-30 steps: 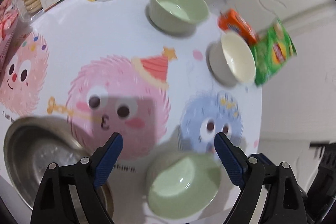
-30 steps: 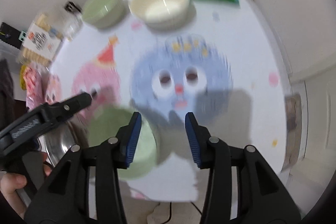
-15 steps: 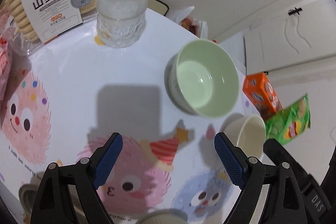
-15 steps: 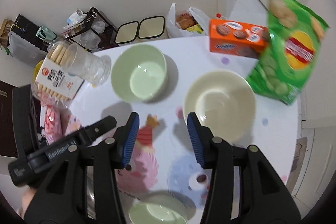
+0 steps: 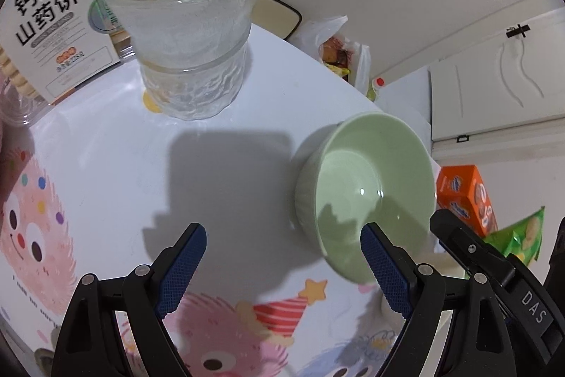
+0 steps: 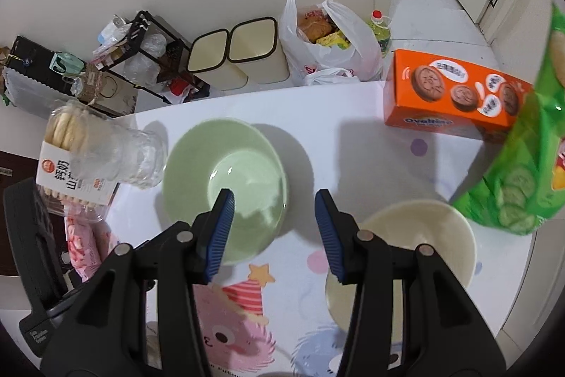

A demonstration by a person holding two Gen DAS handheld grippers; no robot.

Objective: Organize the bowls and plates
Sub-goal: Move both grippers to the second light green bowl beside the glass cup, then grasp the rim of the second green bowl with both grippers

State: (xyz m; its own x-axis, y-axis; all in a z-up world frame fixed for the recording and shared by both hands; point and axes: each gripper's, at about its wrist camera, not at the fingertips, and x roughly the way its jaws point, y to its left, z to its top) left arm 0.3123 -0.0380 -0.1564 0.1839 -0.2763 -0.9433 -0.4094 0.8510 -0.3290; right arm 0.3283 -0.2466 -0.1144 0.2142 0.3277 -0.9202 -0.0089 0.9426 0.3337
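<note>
An empty light-green bowl (image 5: 367,196) (image 6: 226,182) stands upright near the far edge of the cartoon-printed table (image 5: 106,165). My left gripper (image 5: 284,265) hangs open and wide above the table, with its right finger over the bowl's near rim and nothing held. Seen from the right wrist, my right gripper (image 6: 275,230) is open and hovers over the bowl's right rim. Its left finger is above the bowl's inside and its right finger is outside. To the right of that gripper sits a cream bowl (image 6: 416,249), partly hidden by its right finger.
A ribbed glass cup (image 5: 190,23) (image 6: 120,158) and a cracker pack (image 5: 46,23) stand left of the green bowl. An orange biscuit box (image 6: 455,101) and a green crisp bag (image 6: 522,172) stand at the right. Bins (image 6: 236,55) and a plastic bag (image 6: 328,37) sit on the floor beyond.
Both grippers have travelled toward the table's far side, so the far green bowl and the glass loom larger. The steel bowl and the near green bowl have dropped out of view.
</note>
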